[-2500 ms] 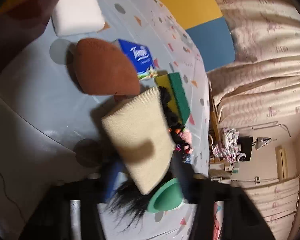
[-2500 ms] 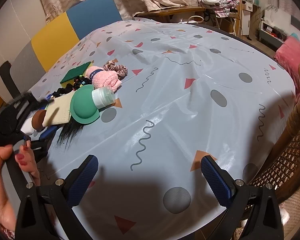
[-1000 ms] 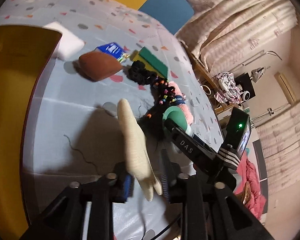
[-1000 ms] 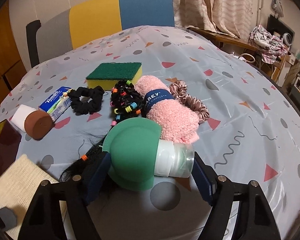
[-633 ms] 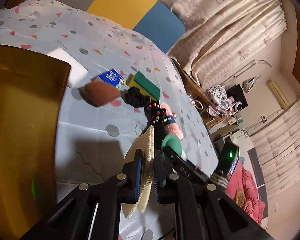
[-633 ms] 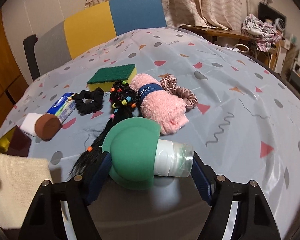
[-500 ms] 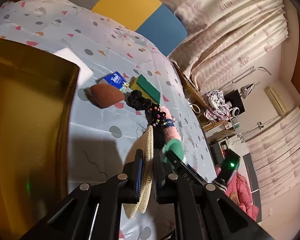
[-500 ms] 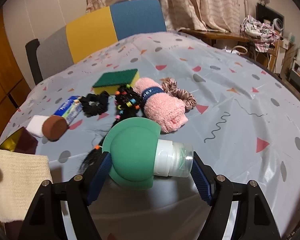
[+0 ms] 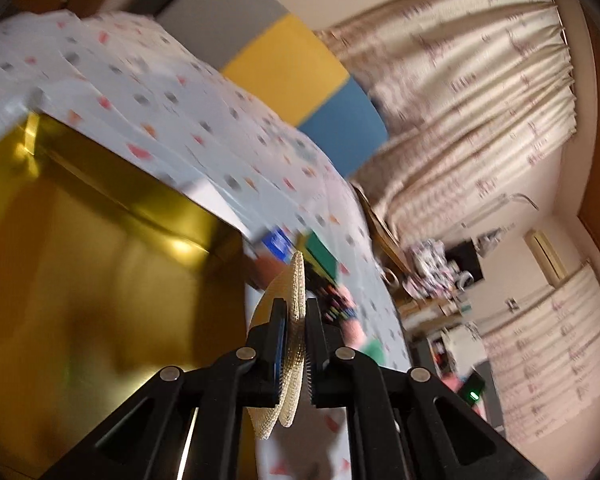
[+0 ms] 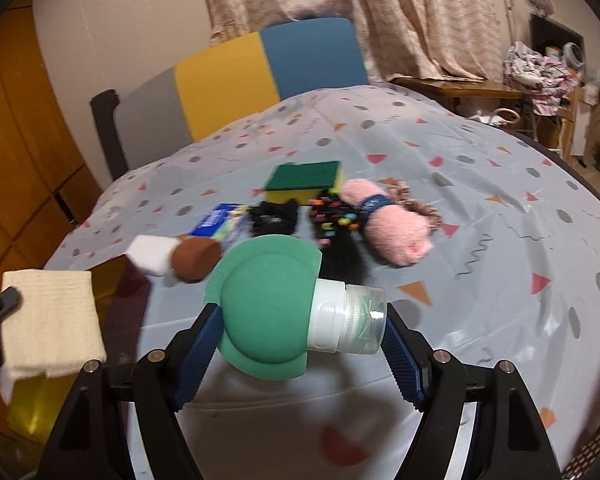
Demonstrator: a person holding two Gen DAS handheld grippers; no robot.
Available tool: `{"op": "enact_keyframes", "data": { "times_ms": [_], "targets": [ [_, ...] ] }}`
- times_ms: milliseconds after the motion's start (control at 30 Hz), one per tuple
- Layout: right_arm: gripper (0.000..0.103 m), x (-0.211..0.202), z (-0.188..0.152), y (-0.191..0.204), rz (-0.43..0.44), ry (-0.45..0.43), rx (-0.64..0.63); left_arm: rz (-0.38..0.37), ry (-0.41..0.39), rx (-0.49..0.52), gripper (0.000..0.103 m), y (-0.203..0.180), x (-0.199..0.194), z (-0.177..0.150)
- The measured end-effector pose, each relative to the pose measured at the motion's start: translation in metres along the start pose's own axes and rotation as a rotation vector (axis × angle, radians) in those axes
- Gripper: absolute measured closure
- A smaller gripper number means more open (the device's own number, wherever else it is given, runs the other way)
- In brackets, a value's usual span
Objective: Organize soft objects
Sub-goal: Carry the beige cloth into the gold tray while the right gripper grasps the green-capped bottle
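My left gripper (image 9: 296, 320) is shut on a folded beige knit cloth (image 9: 294, 344), held edge-on in the air beside a shiny gold box (image 9: 100, 280). The cloth also shows in the right wrist view (image 10: 50, 320), over the box (image 10: 32, 412) at the lower left. My right gripper (image 10: 300, 332) is shut on a green silicone bottle with a clear cap (image 10: 276, 312), lifted above the table. On the table lie a pink rolled towel (image 10: 392, 232), a green-yellow sponge (image 10: 304, 180), a black scrunchie (image 10: 274, 216), a beaded black hairpiece (image 10: 336, 224) and a brown puff (image 10: 194, 258).
A white sponge block (image 10: 150, 254) and a blue tissue pack (image 10: 220, 220) lie left of the pile, a pink-brown scrunchie (image 10: 420, 204) right of the towel. A grey, yellow and blue chair (image 10: 236, 76) stands behind the table (image 10: 500, 200). Curtains and cluttered shelves are at the far right.
My left gripper has carried the cloth up and left to the gold box, which now fills the left of its view. My right gripper has lifted the green bottle higher off the table.
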State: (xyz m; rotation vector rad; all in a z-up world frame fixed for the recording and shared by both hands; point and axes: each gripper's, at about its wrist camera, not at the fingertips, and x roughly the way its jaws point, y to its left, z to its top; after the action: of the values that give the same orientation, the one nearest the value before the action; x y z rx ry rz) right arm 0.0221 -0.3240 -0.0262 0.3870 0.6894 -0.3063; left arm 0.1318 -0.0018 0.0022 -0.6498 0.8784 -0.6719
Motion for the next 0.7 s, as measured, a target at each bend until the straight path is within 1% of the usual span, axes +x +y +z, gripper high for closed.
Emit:
{"op": "enact_keyframes", "data": {
  "times_ms": [67,133,267,433,467,500,533,567,600,700],
  "targets": [
    [0.025,-0.004,-0.001,0.013,0.021,-0.004,-0.017,0.034,-0.030,-0.021,0.096,0.016,-0.010,0.011],
    [0.025,-0.008,-0.002,0.028,0.046,-0.005,-0.037,0.085,-0.052,-0.042,0.096,0.037,-0.017,0.024],
    [0.025,-0.016,-0.004,0.054,0.091,-0.008,-0.075,0.163,-0.080,-0.084,0.096,0.073,-0.021,0.044],
    [0.025,-0.025,-0.005,0.085,0.139,-0.017,-0.128,0.231,-0.110,-0.149,0.096,0.113,-0.023,0.062],
    [0.025,-0.027,-0.006,0.090,0.145,-0.018,-0.136,0.256,-0.118,-0.149,0.090,0.116,-0.023,0.064],
    [0.025,-0.028,-0.006,0.096,0.153,-0.019,-0.146,0.300,-0.131,-0.143,0.078,0.118,-0.024,0.066],
    [0.025,-0.029,-0.006,0.101,0.160,-0.018,-0.154,0.320,-0.139,-0.138,0.071,0.118,-0.025,0.067],
    [0.025,-0.029,-0.007,0.107,0.167,-0.016,-0.167,0.338,-0.151,-0.132,0.060,0.119,-0.027,0.068],
    [0.025,-0.029,-0.007,0.110,0.170,-0.015,-0.175,0.355,-0.166,-0.124,0.054,0.118,-0.028,0.069],
    [0.025,-0.030,-0.010,0.126,0.185,-0.007,-0.212,0.384,-0.190,-0.089,0.053,0.116,-0.034,0.067]
  ]
}}
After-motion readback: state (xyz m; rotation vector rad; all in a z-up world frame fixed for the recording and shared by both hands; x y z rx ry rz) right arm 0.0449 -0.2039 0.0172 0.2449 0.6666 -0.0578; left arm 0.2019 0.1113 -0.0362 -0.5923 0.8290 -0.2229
